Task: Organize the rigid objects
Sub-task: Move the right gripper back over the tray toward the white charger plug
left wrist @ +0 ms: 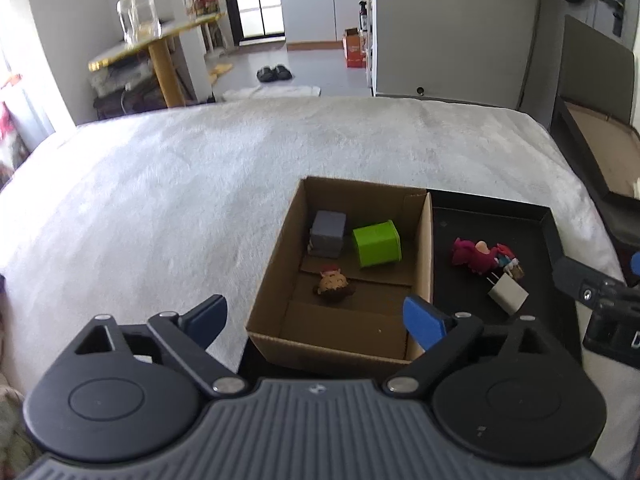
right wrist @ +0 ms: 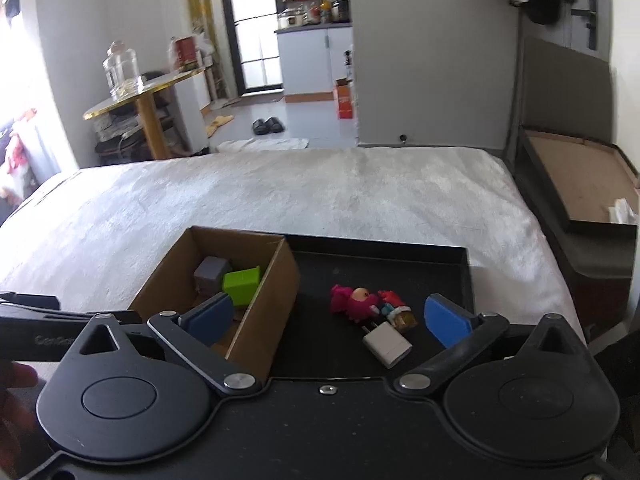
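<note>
Both jaws stand wide apart and empty: left gripper [left wrist: 316,316] above the cardboard box [left wrist: 424,248], right gripper [right wrist: 328,318] beside it, above the black tray [right wrist: 466,276].

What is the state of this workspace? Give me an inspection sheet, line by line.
Surface: white fleecy bed cover.
Job's things: cardboard box holds grey block, green block, small brown figurine. Black tray beside it holds pink figurine, red-and-blue figurine, white charger plug.
Clutter: nothing seen on the cover.
Tongs: left tongs open, empty; right tongs open, empty, above the tray.
Cables: nothing seen.
Surroundings: glass jar on round table, slippers on floor.
</note>
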The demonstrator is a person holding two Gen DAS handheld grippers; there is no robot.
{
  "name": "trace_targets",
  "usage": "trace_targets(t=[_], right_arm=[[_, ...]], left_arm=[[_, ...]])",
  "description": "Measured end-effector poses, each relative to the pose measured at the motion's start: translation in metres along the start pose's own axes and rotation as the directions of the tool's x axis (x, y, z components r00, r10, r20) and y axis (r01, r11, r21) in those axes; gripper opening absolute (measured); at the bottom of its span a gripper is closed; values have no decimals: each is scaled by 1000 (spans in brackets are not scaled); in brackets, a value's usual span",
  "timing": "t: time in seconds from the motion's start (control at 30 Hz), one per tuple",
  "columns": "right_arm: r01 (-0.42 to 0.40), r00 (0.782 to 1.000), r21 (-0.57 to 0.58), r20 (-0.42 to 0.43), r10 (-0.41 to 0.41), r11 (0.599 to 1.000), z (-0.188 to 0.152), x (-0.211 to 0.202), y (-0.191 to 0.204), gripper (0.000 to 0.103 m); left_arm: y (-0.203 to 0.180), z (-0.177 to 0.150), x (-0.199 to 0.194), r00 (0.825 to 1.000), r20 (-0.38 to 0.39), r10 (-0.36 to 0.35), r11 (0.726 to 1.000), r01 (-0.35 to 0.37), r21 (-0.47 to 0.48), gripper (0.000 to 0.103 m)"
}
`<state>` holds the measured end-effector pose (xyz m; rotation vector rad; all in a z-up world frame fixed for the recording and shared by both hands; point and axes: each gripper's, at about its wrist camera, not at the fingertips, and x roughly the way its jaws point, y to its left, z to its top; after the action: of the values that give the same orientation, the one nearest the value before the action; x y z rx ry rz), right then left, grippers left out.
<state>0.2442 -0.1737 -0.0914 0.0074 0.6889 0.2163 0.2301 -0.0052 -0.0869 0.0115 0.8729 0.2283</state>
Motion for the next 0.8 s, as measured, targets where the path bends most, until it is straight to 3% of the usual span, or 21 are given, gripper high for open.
trace_targets(t=[0.8], right_arm=[[-38, 996, 90, -81, 45, 995, -36, 24, -47, 103]], left_arm=[[-42, -3, 16, 997, -11, 82, 989, -80, 128, 94]])
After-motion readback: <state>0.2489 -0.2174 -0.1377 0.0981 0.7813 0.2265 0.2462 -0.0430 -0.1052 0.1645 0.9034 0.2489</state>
